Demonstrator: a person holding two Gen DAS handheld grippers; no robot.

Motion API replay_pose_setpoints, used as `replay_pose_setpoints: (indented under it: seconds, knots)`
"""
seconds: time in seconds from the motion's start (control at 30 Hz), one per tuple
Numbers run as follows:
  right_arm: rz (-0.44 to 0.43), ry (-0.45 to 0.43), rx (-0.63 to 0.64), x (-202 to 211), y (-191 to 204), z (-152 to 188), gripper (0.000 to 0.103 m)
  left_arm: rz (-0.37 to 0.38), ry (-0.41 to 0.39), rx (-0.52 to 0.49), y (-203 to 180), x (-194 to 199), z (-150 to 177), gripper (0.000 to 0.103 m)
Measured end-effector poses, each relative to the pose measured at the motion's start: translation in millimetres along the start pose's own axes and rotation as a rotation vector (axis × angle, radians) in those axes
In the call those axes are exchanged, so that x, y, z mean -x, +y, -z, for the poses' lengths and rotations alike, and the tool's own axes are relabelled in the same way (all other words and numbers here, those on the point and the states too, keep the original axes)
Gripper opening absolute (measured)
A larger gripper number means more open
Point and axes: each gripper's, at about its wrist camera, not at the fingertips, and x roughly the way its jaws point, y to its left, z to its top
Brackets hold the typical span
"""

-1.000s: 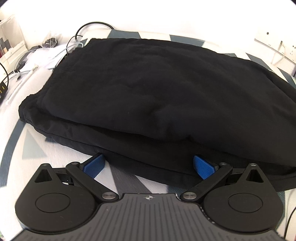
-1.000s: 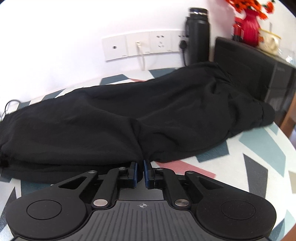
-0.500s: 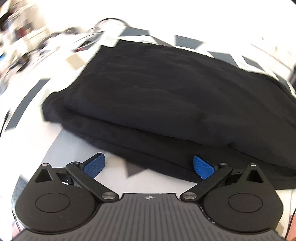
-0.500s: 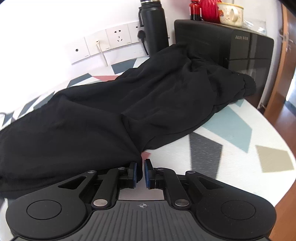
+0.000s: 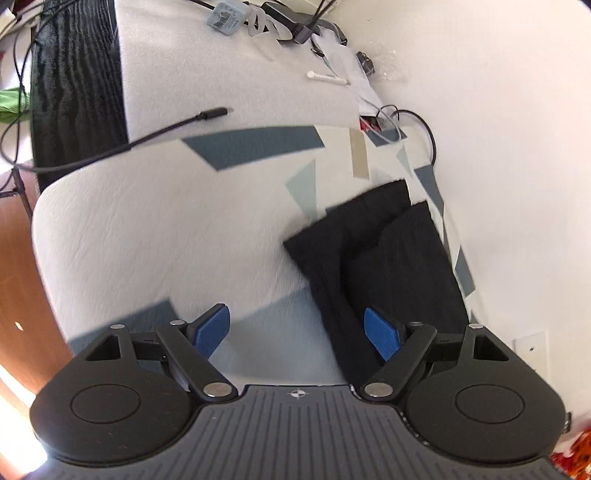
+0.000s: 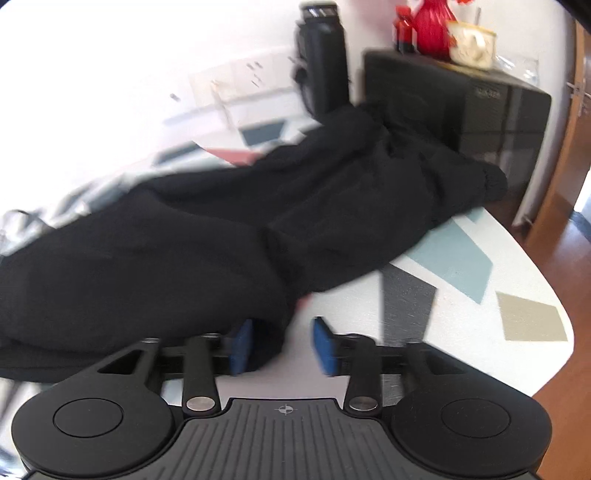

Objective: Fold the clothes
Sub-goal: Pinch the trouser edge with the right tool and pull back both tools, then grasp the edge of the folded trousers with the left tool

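A black garment point(image 6: 229, 236) lies folded lengthwise across the patterned table point(image 6: 480, 295), its far end bunched against a black box. In the left wrist view only one end of the garment point(image 5: 384, 258) shows, at the right. My left gripper point(image 5: 297, 332) is open and empty, above the table beside that end. My right gripper point(image 6: 282, 345) is open, its blue pads apart, with the garment's near edge lying between them, by the left pad.
A black box point(image 6: 461, 107) with a red vase point(image 6: 430, 22) and a cup stands at the back right beside a black bottle point(image 6: 325, 62). Wall sockets sit behind. In the left wrist view a black cable point(image 5: 147, 136) and small clutter point(image 5: 295, 26) lie at the table's far end.
My right gripper has opened and let go of the garment's edge. My left gripper has swung away to the left, so the garment now shows only at the right.
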Motion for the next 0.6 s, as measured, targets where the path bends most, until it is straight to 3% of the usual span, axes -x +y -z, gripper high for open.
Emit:
replay_pose_setpoints:
  seconds: [0.03, 0.07, 0.23, 0.27, 0.3, 0.33, 0.4, 0.6]
  knots:
    - [-0.018, -0.021, 0.01, 10, 6, -1, 0.063, 0.001, 0.008, -0.013, -2, -3, -4, 0.081]
    - [-0.021, -0.043, 0.026, 19, 13, -2, 0.067, -0.004, 0.018, -0.032, -4, -6, -9, 0.081]
    - [-0.056, -0.119, 0.047, 41, 51, -15, 0.068, 0.04, 0.07, -0.054, -8, -23, -28, 0.078]
    - [-0.066, -0.122, 0.04, 39, 60, -19, 0.069, 0.054, 0.073, -0.048, -5, -22, -28, 0.055]
    - [-0.072, -0.123, 0.035, 37, 71, -22, 0.069, 0.059, 0.078, -0.037, -2, -23, -29, 0.022]
    - [-0.072, -0.121, 0.034, 33, 85, -25, 0.069, 0.049, 0.086, -0.028, 1, -25, -33, 0.012]
    - [-0.074, -0.119, 0.031, 27, 112, -27, 0.069, 0.05, 0.094, -0.034, 4, -26, -39, 0.007]
    - [-0.13, -0.092, 0.052, 10, 198, -16, 0.069, 0.035, 0.057, -0.256, -2, -5, -66, 0.002]
